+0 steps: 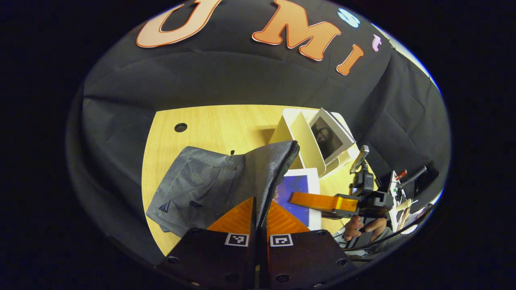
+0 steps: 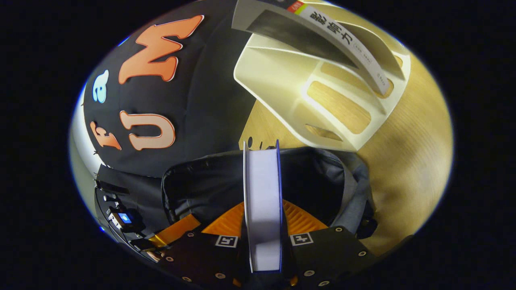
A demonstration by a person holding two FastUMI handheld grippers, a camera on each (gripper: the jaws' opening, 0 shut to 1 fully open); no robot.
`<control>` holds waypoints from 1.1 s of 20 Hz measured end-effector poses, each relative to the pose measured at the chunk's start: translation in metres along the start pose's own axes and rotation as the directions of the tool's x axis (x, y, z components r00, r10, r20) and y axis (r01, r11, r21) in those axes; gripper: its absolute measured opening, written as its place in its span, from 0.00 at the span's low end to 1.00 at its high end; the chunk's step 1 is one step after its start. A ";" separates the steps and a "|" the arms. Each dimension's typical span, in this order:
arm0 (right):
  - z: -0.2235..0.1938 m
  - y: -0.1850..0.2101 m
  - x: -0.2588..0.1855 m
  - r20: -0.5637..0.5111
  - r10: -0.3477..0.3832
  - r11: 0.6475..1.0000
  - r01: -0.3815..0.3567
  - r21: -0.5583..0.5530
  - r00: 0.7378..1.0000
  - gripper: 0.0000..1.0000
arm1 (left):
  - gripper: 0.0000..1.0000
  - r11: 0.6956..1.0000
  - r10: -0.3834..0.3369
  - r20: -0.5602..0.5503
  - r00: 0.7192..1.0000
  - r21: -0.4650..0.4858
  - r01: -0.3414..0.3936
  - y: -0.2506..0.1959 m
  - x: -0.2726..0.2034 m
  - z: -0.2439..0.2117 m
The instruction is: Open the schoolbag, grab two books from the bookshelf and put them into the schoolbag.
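A grey schoolbag lies on the wooden table. My left gripper is shut on the bag's zipper edge and holds that flap lifted. At the bag's mouth, my right gripper holds a blue book with a white border. In the right gripper view, the right gripper is shut on this book, seen edge-on and pointing into the bag's dark open mouth. The left gripper shows at the lower left. A cream bookshelf holds a book with a portrait cover.
The bookshelf stands just beyond the bag with a white-spined book leaning in it. A round cable hole sits at the table's far left. A person's hand grips the right gripper's handle. Bare tabletop lies beside the bag.
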State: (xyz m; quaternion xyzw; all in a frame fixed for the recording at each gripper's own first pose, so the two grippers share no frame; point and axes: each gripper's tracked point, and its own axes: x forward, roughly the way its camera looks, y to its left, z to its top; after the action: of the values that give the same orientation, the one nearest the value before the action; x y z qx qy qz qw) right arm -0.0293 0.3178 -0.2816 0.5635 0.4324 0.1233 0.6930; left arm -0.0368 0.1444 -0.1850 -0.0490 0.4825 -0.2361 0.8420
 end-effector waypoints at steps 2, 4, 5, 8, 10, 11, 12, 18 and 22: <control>-0.004 0.002 0.015 0.020 0.012 1.000 -0.012 -0.004 1.000 0.32 | 0.05 1.000 -0.009 0.009 1.000 0.002 0.009 -0.003 0.001 -0.002; -0.006 0.001 0.027 0.030 0.016 1.000 -0.016 -0.011 0.999 0.32 | 0.05 1.000 -0.009 0.012 1.000 -0.008 0.009 -0.003 0.001 -0.005; -0.007 0.002 0.034 0.036 0.021 1.000 -0.021 -0.014 0.999 0.32 | 0.05 1.000 -0.009 0.013 1.000 -0.011 0.009 -0.002 0.001 -0.005; -0.012 0.001 0.054 0.038 0.023 1.000 -0.023 -0.018 0.999 0.32 | 0.05 1.000 -0.010 0.010 1.000 -0.007 0.011 -0.004 0.001 -0.008; -0.015 0.003 0.064 0.027 0.023 1.000 -0.023 -0.010 0.999 0.33 | 0.05 1.000 -0.002 0.009 1.000 0.002 0.002 -0.004 0.000 -0.006; -0.017 0.003 0.066 0.021 0.019 1.000 -0.019 -0.004 1.000 0.23 | 0.05 1.000 0.003 0.012 1.000 0.008 -0.003 -0.004 -0.001 -0.006; -0.017 0.002 0.067 0.014 0.010 1.000 -0.010 0.001 1.000 0.24 | 0.05 1.000 0.009 0.013 1.000 0.011 -0.009 -0.002 -0.001 -0.006; -0.013 -0.014 0.030 -0.052 -0.085 0.996 0.084 -0.014 0.995 0.85 | 0.05 0.999 0.040 0.013 0.999 -0.008 -0.040 0.002 0.006 -0.009; 0.009 -0.033 -0.012 -0.063 -0.193 0.975 0.184 -0.123 0.979 0.97 | 0.05 0.997 0.068 0.001 0.998 -0.033 -0.068 0.001 0.013 -0.017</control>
State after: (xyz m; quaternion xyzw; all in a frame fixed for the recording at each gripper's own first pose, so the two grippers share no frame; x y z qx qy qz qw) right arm -0.0402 0.2925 -0.3050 0.4734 0.5017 0.1029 0.7167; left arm -0.0449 0.1418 -0.2046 -0.0467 0.4869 -0.1994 0.8491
